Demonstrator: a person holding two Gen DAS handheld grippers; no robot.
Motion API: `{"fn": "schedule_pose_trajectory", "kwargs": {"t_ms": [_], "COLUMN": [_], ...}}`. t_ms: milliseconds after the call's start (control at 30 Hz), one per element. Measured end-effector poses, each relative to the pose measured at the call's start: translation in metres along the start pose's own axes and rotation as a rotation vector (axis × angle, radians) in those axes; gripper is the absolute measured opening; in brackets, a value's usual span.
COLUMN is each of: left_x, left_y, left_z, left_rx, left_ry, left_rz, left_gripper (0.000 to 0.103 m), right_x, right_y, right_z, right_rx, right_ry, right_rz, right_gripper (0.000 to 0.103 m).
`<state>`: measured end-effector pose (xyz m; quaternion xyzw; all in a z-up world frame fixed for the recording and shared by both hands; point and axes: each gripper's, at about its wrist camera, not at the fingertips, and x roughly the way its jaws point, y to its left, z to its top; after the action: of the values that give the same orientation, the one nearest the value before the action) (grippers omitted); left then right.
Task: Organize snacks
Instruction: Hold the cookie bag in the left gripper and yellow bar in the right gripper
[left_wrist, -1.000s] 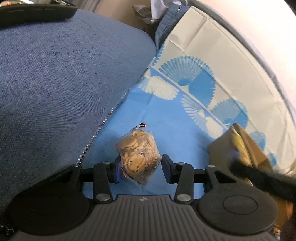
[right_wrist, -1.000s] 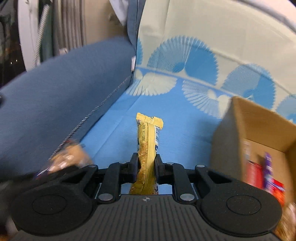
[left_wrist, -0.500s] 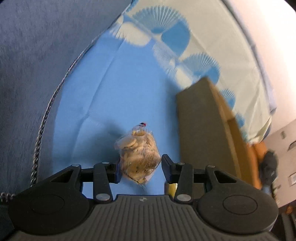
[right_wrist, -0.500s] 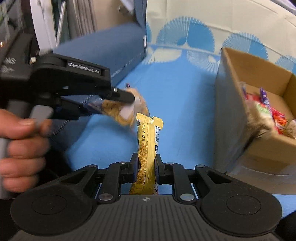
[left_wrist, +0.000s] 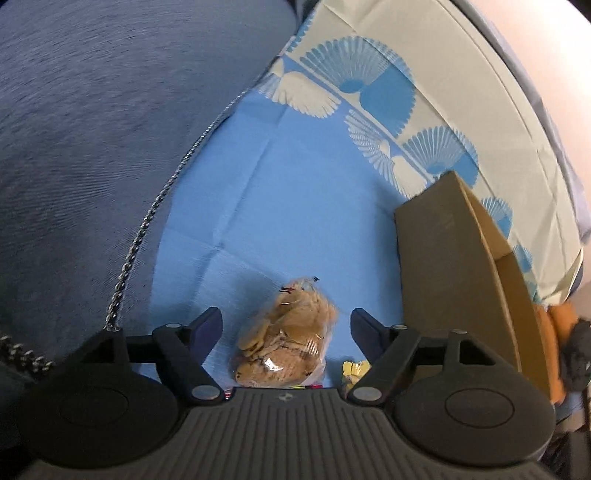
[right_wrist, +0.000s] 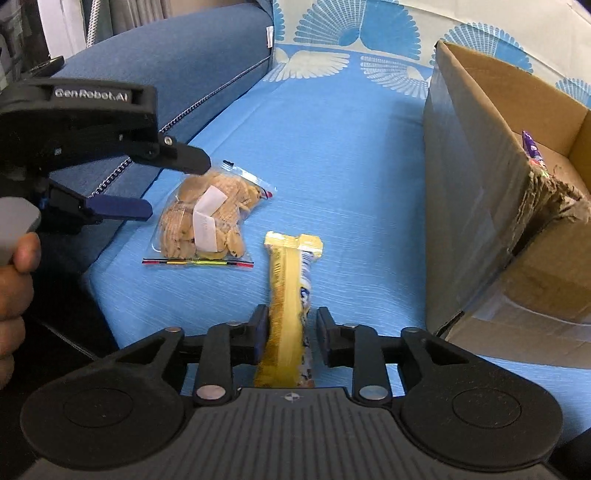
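Observation:
A clear bag of cookies (left_wrist: 286, 338) lies on the blue cloth between the wide-open jaws of my left gripper (left_wrist: 286, 328), which does not touch it. In the right wrist view the bag (right_wrist: 208, 218) lies flat with the left gripper (right_wrist: 173, 186) hovering over its left side. A yellow snack bar (right_wrist: 290, 295) stands between the jaws of my right gripper (right_wrist: 290, 332); the left pad is near it and the right pad stands clear, so the jaws look open. The bar's tip shows in the left wrist view (left_wrist: 354, 369).
An open cardboard box (right_wrist: 480, 177) with snack packs inside stands on the right, also in the left wrist view (left_wrist: 454, 280). A blue sofa arm (left_wrist: 92, 147) borders the left. The patterned cloth (right_wrist: 332, 147) covers the seat and backrest.
My left gripper has opened wide and let go of the cookie bag, which now lies on the cloth. My right gripper's jaws have parted around the yellow bar.

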<state>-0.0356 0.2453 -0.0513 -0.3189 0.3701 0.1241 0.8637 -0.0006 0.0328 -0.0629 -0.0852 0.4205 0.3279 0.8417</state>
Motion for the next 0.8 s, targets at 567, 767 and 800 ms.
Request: {"fn": "schedule_pose_trajectory", "kwargs": {"t_ms": [567, 767, 800], "left_x": [0.026, 0.029, 0.029], "left_y": [-0.025, -0.023, -0.023], "left_z": [-0.01, -0.009, -0.01], "left_rx": [0.13, 0.109, 0.114], "left_ry": [0.048, 0.056, 0.055], "left_rz": [0.071, 0.071, 0.072], "left_gripper": [0.084, 0.084, 0.084], "right_x": [0.004, 0.005, 0.005], "right_y": [0.0, 0.003, 0.004], "right_z": [-0.001, -0.002, -0.002], "right_rx": [-0.004, -0.013, -0.013], "right_ry": [0.008, 0.006, 0.005], "right_rz": [0.005, -0.002, -0.004], "right_gripper": [0.039, 0.039, 0.039]}}
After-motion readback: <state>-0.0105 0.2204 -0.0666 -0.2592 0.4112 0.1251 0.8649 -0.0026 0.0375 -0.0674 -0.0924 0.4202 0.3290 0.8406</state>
